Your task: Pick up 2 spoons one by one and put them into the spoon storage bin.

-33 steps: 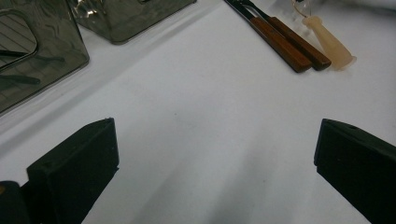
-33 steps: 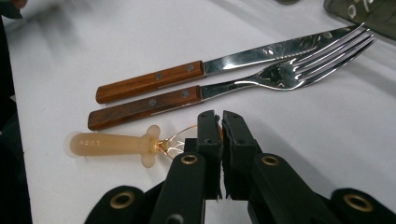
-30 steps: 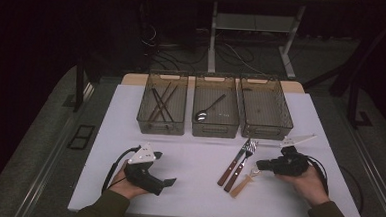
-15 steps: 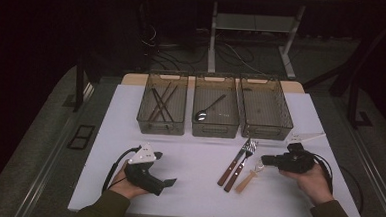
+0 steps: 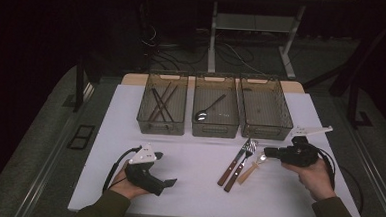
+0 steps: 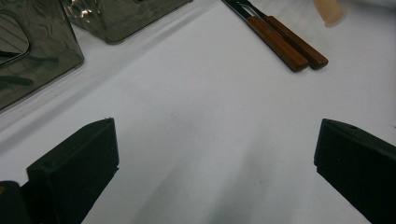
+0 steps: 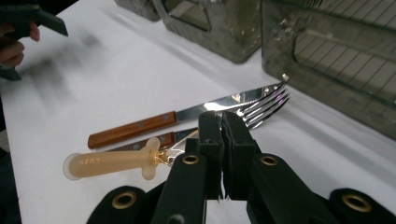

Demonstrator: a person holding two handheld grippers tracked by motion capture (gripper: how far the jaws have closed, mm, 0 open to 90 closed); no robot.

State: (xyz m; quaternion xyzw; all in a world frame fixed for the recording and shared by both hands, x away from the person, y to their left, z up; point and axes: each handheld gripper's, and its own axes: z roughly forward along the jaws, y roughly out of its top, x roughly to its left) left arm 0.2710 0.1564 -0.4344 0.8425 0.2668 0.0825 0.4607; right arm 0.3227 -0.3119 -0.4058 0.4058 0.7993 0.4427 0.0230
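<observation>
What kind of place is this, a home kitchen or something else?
Probably a lab or recording workspace, not a kitchen. A white table stands in a dark room, with three identical grey bins in a row for sorting cutlery. Loose cables lie on the floor behind, by a bare metal desk frame.

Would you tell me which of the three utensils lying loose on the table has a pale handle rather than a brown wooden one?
The small spoon, gripped by the right gripper; the knife and fork beside it have brown wooden handles.

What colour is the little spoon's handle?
Pale peach-orange handle, see-through looking; best in the right gripper view.
</observation>
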